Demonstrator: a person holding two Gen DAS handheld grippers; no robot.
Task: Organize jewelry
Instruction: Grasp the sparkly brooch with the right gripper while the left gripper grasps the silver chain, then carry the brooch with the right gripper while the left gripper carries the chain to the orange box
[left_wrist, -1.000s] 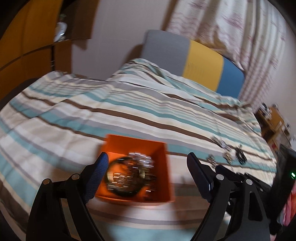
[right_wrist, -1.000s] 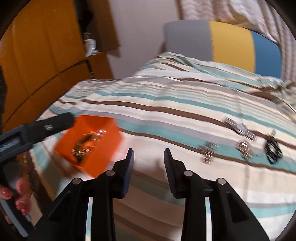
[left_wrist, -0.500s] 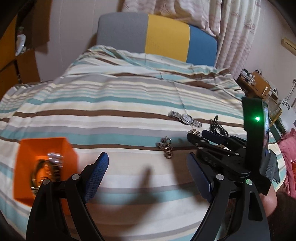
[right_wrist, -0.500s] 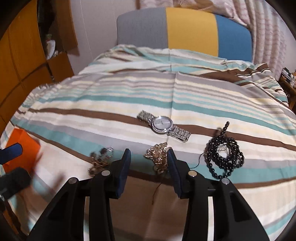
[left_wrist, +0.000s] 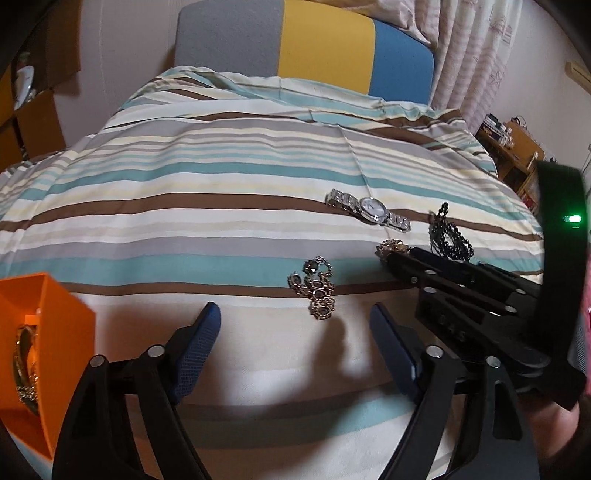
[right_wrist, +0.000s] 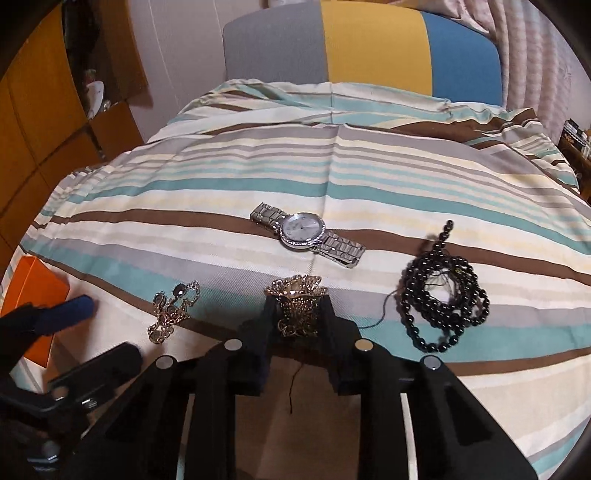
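Striped bedspread (right_wrist: 221, 206) carries the loose jewelry. Right hand-held gripper (right_wrist: 297, 314) is low on the bed, its two black fingers closed in against either side of a gold filigree piece (right_wrist: 297, 295); the top of the piece fans out above the fingertips. In the left wrist view the same gold piece (left_wrist: 392, 246) shows just at the tip of the right hand-held gripper (left_wrist: 397, 258). Left hand-held gripper (left_wrist: 295, 325) is spread wide with nothing between its blue-padded fingers (left_wrist: 199, 343); it is above the bedspread, pointing toward a gold chain with dark oval stones (left_wrist: 316, 288). That chain (right_wrist: 171, 308) lies just left of the right gripper. Silver watch (right_wrist: 306, 234) lies flat beyond the gold piece, on a brown stripe. Black bead strand (right_wrist: 443, 299) lies heaped to the right of it. Orange box (left_wrist: 40, 332) sits at far left on the bed, with gold-toned items inside.
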